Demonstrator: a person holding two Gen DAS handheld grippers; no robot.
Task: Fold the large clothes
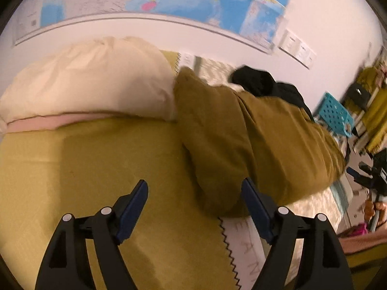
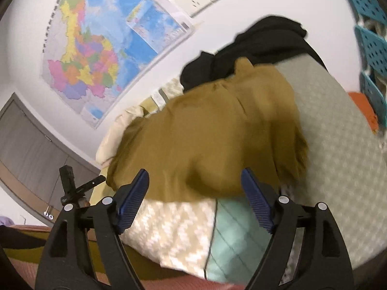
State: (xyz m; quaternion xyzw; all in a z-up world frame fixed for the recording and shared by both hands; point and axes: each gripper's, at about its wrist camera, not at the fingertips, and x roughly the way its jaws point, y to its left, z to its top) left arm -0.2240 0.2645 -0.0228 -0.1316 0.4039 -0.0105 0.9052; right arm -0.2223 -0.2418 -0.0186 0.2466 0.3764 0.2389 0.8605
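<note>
Mustard-brown garment [image 1: 254, 140] heaped on bed [image 1: 96, 169], beside cream pillow [image 1: 92, 82], under black clothing [image 1: 263, 84]. Left gripper [image 1: 194, 207] fingers apart, holding nothing. Right gripper [image 2: 194, 195] fingers apart too, just short of garment's near edge.

Matt mustard cloth garment [image 1: 254, 140]; glossy paper map [image 2: 96, 48]; perforated plastic basket [image 1: 335, 114].

The left gripper [image 1: 194, 189] is built from black plastic arms, and a round silver screw head is set at each pivot. Its fingers [image 1: 134, 210] are faced with dark blue pads. The right gripper [image 2: 194, 180] is made the same, and fine ribbing is seen along its blue pads [image 2: 131, 200].
</note>
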